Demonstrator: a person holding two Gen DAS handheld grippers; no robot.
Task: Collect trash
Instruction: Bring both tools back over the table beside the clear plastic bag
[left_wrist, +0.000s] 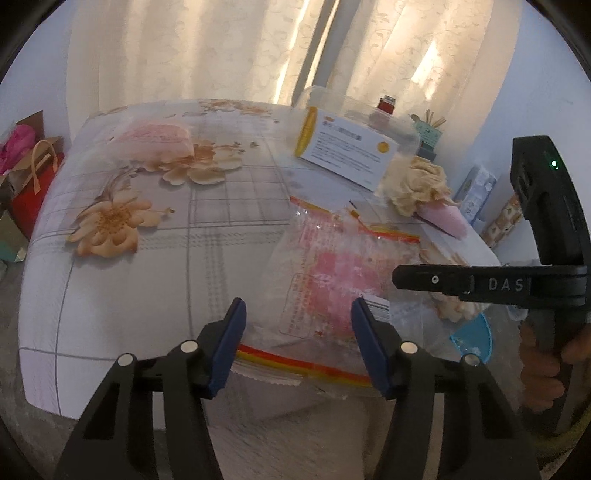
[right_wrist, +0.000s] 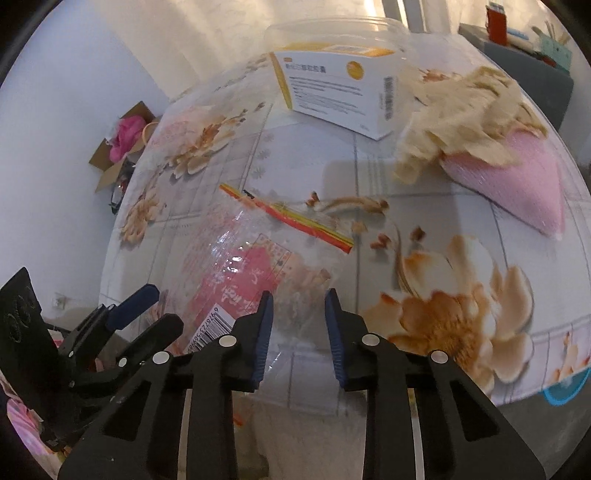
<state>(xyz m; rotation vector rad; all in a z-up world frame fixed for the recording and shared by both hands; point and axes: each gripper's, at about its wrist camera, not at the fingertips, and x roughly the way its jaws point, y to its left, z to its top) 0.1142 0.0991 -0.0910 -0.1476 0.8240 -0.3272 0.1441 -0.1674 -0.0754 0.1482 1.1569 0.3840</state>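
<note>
My left gripper (left_wrist: 298, 345) and right gripper (right_wrist: 298, 332) both gape, unladen, over the bag (left_wrist: 332, 273) at the table (left_wrist: 147, 258) edge.

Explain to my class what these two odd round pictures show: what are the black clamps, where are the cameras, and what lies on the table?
No robot here: a person holds a two-finger tool in each hand, collecting trash. Each picture comes from a fisheye camera on one tool, looking along its fingers. The left tool and right tool are both open, holding nothing, at the near edge of a clear plastic zip bag. On the floral tablecloth also lie a white and yellow box, crumpled beige paper and a pink pouch.
</note>
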